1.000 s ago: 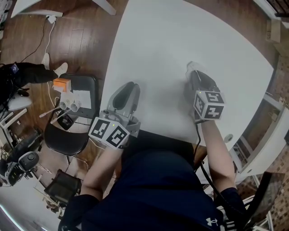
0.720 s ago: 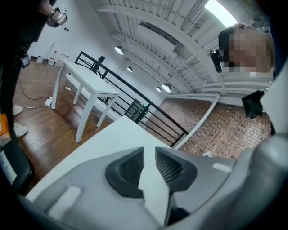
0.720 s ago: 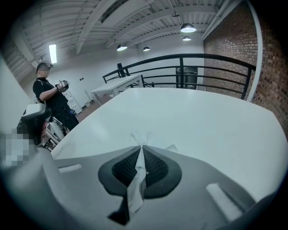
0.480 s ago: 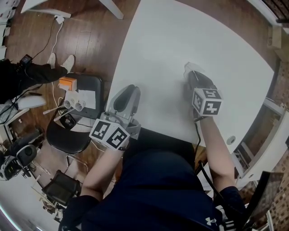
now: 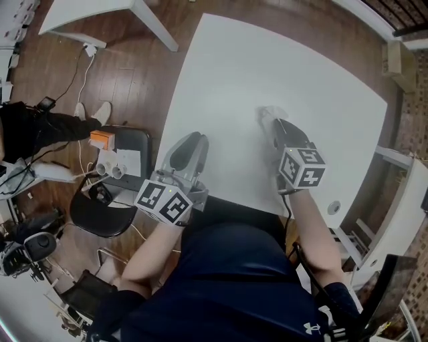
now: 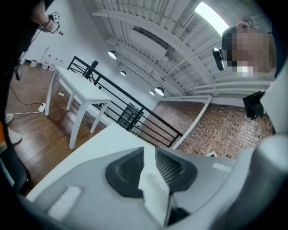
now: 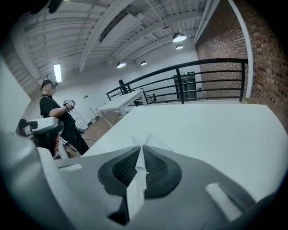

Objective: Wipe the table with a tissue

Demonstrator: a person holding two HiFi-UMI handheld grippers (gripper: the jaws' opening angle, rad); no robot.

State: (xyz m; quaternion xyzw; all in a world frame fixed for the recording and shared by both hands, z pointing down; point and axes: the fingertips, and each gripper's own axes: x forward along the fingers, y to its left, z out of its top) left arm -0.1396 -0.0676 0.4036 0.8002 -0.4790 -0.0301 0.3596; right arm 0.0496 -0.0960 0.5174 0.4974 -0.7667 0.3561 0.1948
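Observation:
In the head view my right gripper (image 5: 269,117) rests on the white table (image 5: 227,73) near its middle, shut on a white tissue (image 5: 271,111) that bunches out past the tips onto the tabletop. The right gripper view shows the tissue (image 7: 136,186) pinched edge-on between the shut jaws of that gripper (image 7: 140,149). My left gripper (image 5: 192,139) lies near the table's near-left corner. In the left gripper view it (image 6: 150,151) is shut on a folded piece of white tissue (image 6: 155,194).
A black chair (image 5: 110,200) with an orange box (image 5: 100,139), white cups and papers stands left of the table. A person in black (image 5: 37,127) is on the wooden floor beyond it, beside a cable. Another white table (image 5: 87,13) stands at top left.
The head view has shifted. The right gripper with its tissue has slid slightly left across the table. The left gripper has stayed about where it was.

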